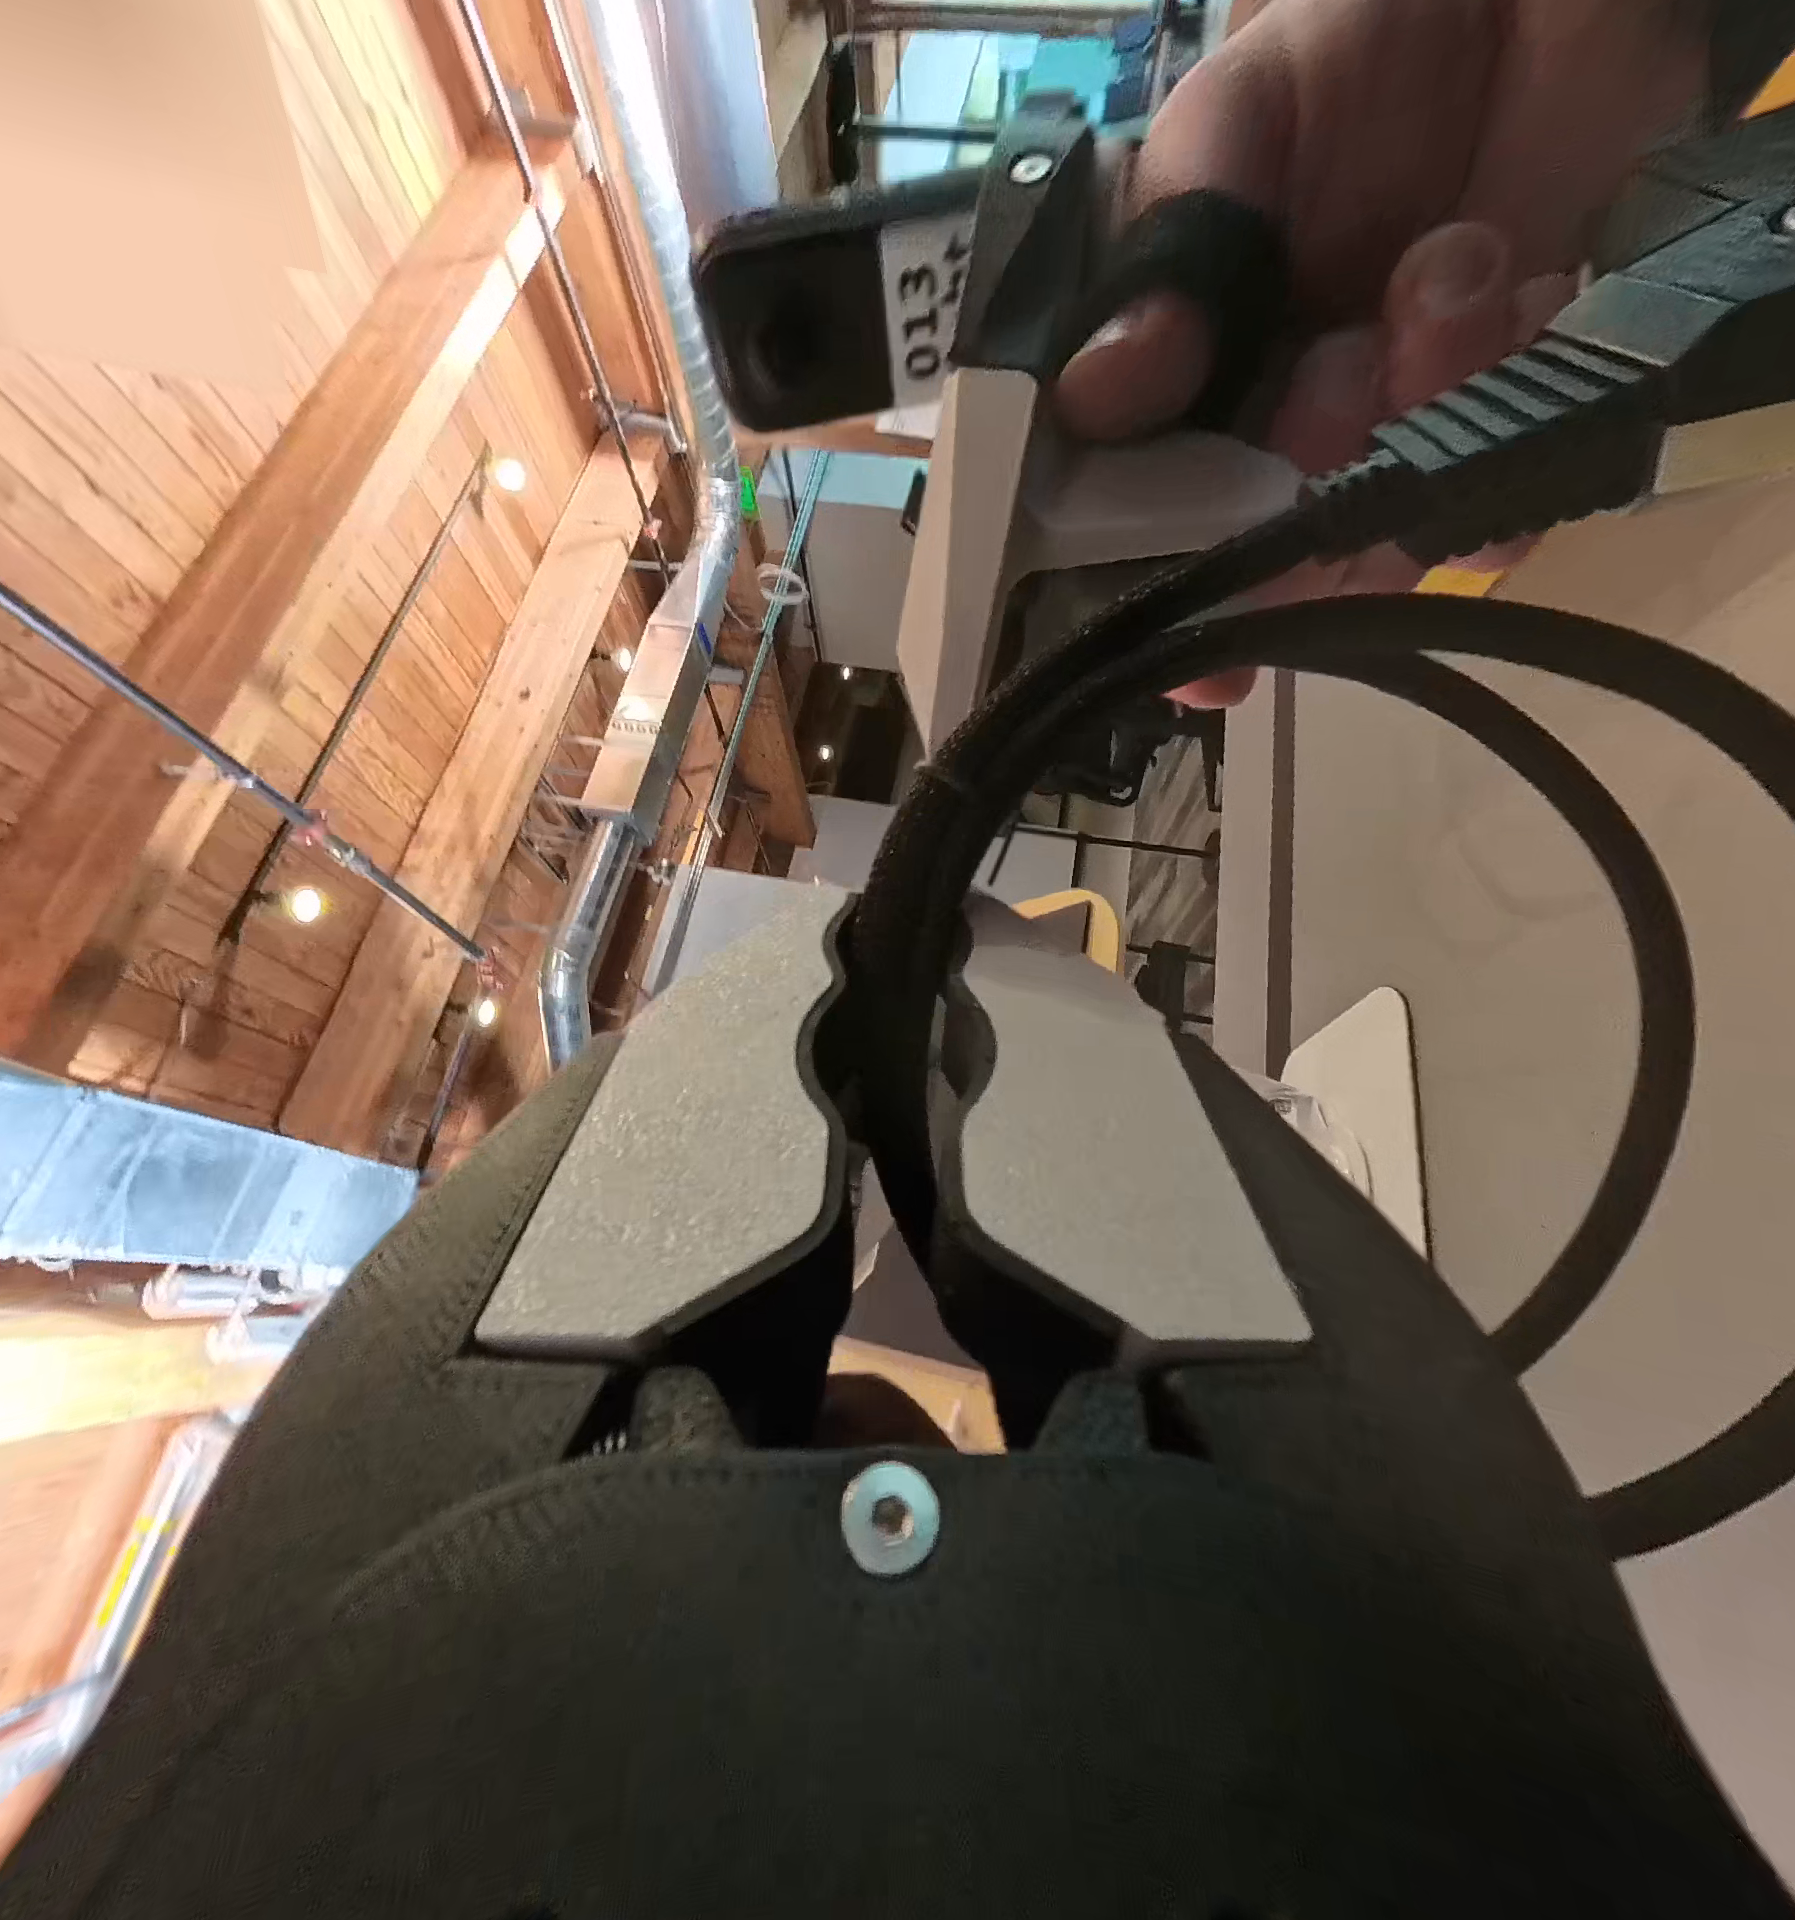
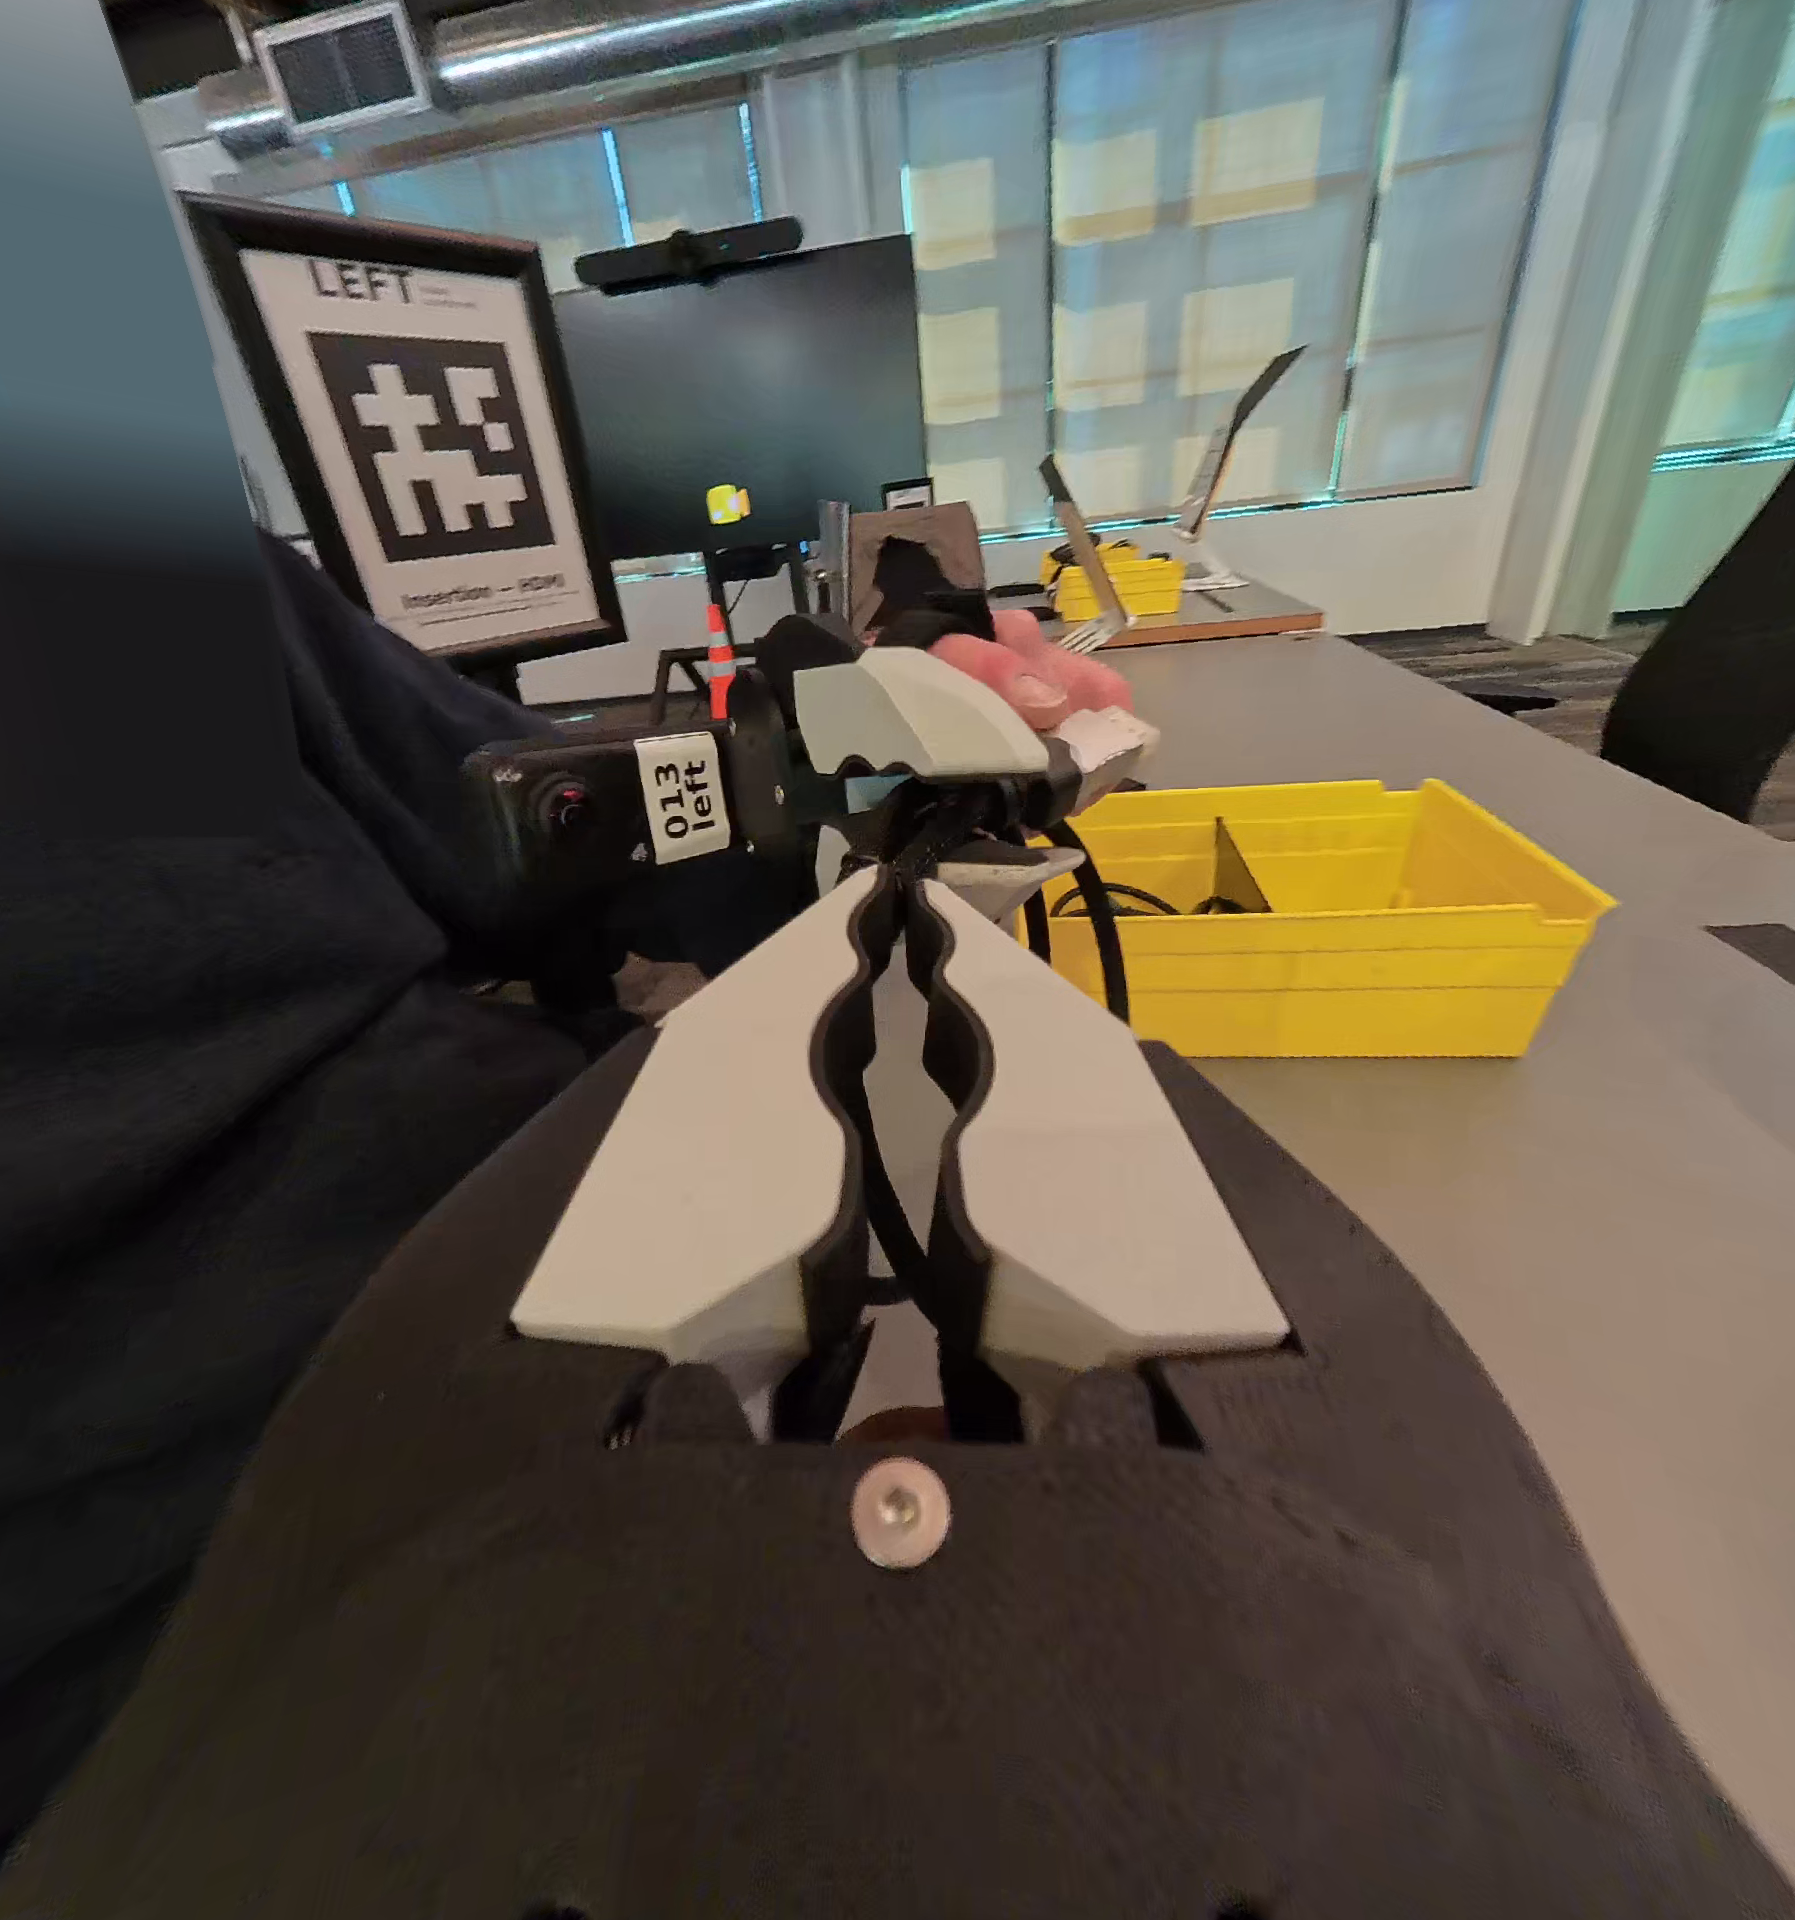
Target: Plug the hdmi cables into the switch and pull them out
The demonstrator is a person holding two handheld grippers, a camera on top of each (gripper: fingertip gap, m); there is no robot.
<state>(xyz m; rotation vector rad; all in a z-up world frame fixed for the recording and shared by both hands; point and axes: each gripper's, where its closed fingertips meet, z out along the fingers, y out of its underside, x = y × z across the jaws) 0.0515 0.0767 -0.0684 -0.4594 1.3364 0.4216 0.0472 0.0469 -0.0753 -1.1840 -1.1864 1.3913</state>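
Left gripper point(image 1: 898, 997): clamped on the braided HDMI cable point(image 1: 1288, 644), steadying the loop.
Right gripper point(image 2: 898, 935): pinching the same cable, likely sorting plug ends.

There are two hand-held grippers: one point(image 2: 898, 894) up close and one point(image 2: 934, 769) farther off. One black cable point(image 2: 1090, 935) hangs down. One yellow bin point(image 2: 1319, 935) sits on one tabletop point(image 2: 1495, 1247). One framed sign point(image 2: 405, 436) stands behind.

Tall windows point(image 2: 1236, 281) glow across the back of the right wrist view, a dark monitor point(image 2: 737, 395) left of centre, grey table point(image 2: 1495, 1195) lower right. Left wrist view: wooden ceiling point(image 1: 249, 644) upper left, silver duct point(image 1: 706, 416) running through.
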